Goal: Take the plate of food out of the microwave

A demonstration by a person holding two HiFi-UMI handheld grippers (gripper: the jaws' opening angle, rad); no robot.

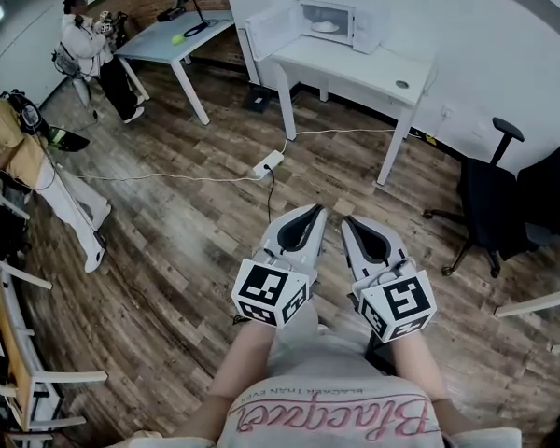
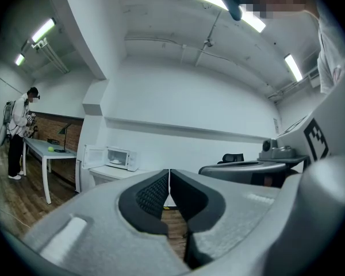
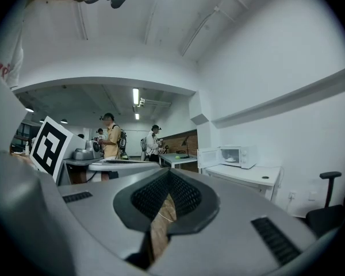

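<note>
**Head view.** Two grippers are held side by side over the wooden floor (image 1: pixel 168 250). The left gripper (image 1: pixel 312 212) and the right gripper (image 1: pixel 349 222) each carry one marker cube. Both point toward a white table (image 1: pixel 364 75) against the far wall and are well apart from it. One microwave (image 1: pixel 336 21) stands at the left end of that table's top, with its door (image 1: pixel 273 32) swung open to the left. One plate (image 1: pixel 325 26) sits inside the cavity. What lies on the plate is too small to make out. Only this view shows the power strip (image 1: pixel 268 163) on the floor in front of the table and the office chair (image 1: pixel 490 203) to its right. It also shows a second table (image 1: pixel 173 37) at the far left, with one green ball (image 1: pixel 177 38) on its top and one person (image 1: pixel 89 40) beside it.

**Left gripper view.** The jaws of the left gripper (image 2: pixel 169 175) are pressed together, tips meeting in a thin seam, with nothing held. The microwave (image 2: pixel 119 158) and plate (image 2: pixel 116 161) appear far off to the left. The same lone person (image 2: pixel 18 132) stands at the second table.

**Right gripper view.** The jaws of the right gripper (image 3: pixel 168 175) are likewise closed and empty. The microwave (image 3: pixel 237 156) lies to the right. Two standing persons, one in yellow (image 3: pixel 108 134) and one in white (image 3: pixel 152 142), are clear only in this view.
</note>
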